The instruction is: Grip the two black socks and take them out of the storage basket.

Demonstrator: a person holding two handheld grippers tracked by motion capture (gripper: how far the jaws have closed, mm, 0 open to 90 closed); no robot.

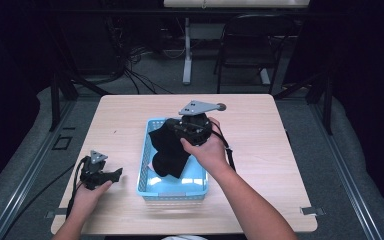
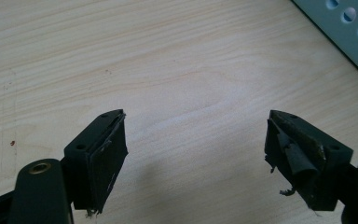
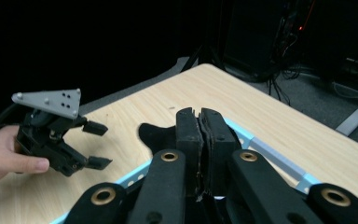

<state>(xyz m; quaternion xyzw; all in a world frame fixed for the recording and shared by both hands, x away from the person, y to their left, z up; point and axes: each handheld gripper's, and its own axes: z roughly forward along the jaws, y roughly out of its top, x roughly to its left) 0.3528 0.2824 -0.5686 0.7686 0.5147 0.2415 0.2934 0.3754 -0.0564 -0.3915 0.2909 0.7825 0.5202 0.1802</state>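
Nearest to the person, the left gripper (image 1: 111, 174) rests at the near left part of the wooden table (image 1: 260, 130). A hand (image 1: 91, 192) holds it. Its two black jaws stand wide apart with nothing between them. In the left gripper view the pads (image 2: 109, 158) look worn and frayed, with bits of black tape peeling off. Under them lies the pale wood, smooth, with fine grain lines.

Just right of that gripper sits one blue basket (image 1: 145, 165). It is plastic, shaped like a box, with small holes in its walls.

The right gripper (image 1: 172, 131) hangs over the basket, held by the other hand (image 1: 205, 147). Its jaws are pressed together on a black cloth (image 1: 167, 150). The cloth is soft and floppy. It hangs down from the jaws, and its lower end is inside the basket. In the right gripper view a bit of the cloth (image 3: 156, 135) sticks out beside the closed jaws.

Each gripper has a grey three-cornered plate on top, so there are two.

Farther off, behind the table, stands one black chair (image 1: 252, 45) on the grey floor.
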